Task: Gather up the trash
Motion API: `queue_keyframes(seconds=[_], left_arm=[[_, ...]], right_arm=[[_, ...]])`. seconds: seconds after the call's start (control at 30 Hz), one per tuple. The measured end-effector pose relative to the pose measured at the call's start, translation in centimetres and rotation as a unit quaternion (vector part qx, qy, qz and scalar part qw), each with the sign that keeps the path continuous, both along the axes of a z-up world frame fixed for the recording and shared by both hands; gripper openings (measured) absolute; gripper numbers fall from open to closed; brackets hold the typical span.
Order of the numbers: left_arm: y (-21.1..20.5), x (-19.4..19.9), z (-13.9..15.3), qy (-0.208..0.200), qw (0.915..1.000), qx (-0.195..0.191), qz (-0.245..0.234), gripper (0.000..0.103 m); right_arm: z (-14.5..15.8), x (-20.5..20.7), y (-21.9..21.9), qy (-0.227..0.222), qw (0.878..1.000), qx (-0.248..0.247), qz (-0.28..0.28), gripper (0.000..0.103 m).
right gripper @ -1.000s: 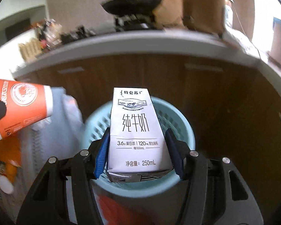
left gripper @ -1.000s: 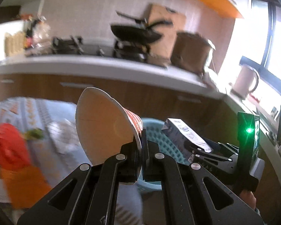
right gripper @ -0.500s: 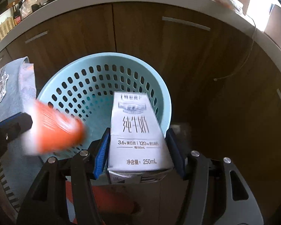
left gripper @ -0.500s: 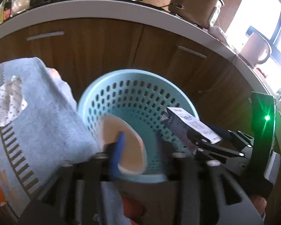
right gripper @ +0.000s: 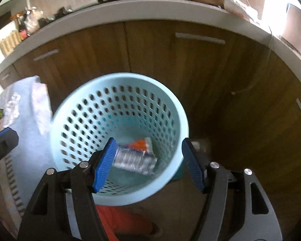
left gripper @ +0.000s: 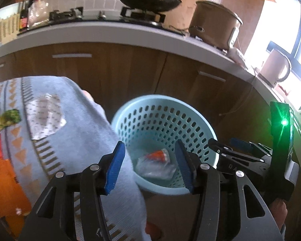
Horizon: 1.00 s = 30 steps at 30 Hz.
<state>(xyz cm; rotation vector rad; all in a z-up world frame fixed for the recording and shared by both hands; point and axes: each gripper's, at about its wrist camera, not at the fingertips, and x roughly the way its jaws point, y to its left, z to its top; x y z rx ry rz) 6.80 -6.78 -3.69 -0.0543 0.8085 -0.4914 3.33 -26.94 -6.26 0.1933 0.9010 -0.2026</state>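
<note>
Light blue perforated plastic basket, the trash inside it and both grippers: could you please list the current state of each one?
Light blue perforated plastic basket: upright, holding trash at the bottom.
White milk carton: lying on its side inside the basket.
Orange paper cup: lying on its side in the basket.
Left gripper: jaws opening, nothing between the fingers.
Right gripper: jaws opening, nothing between the fingers.

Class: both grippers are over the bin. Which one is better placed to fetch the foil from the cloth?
Probably the left gripper: its fingers are opening and empty, beside the cloth bearing the foil.
</note>
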Motion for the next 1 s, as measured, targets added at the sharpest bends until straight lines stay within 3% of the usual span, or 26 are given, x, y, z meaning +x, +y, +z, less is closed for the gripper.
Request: queue_keyframes(seconds=[0.27, 0.37, 0.47, 0.7, 0.8, 0.9, 1.0], left_arm=[[7.6, -4.5, 4.6, -0.069, 0.9941, 0.000, 0.084, 0.050], [11.6, -6.6, 6.1, -0.097, 0.9851, 0.023, 0.140, 0.053], [16.8, -8.8, 6.9, -0.109, 0.9686, 0.050, 0.218, 0.056], [30.0, -12.2, 6.5, -0.077, 0.9202, 0.062, 0.379, 0.060], [34.1, -12.8, 5.5, -0.051, 0.9063, 0.069, 0.414, 0.065], [36.7, -12.7, 4.1, -0.030, 0.9018, 0.064, 0.426, 0.078], [38.4, -11.9, 2.5, -0.003, 0.9026, 0.055, 0.427, 0.080]], right_arm=[[6.0, -1.3, 6.3, -0.101, 0.992, 0.013, 0.080, 0.064], [7.8, -1.9, 9.9, -0.133, 0.983, 0.023, 0.122, 0.064], [8.9, -2.4, 13.9, -0.150, 0.973, 0.034, 0.174, 0.064], [8.8, -3.2, 22.6, -0.151, 0.951, 0.035, 0.268, 0.064], [8.7, -2.8, 25.2, -0.148, 0.945, 0.034, 0.291, 0.064], [8.4, -3.0, 27.9, -0.141, 0.936, 0.035, 0.320, 0.064], [7.8, -3.1, 29.7, -0.129, 0.932, 0.031, 0.337, 0.064]])
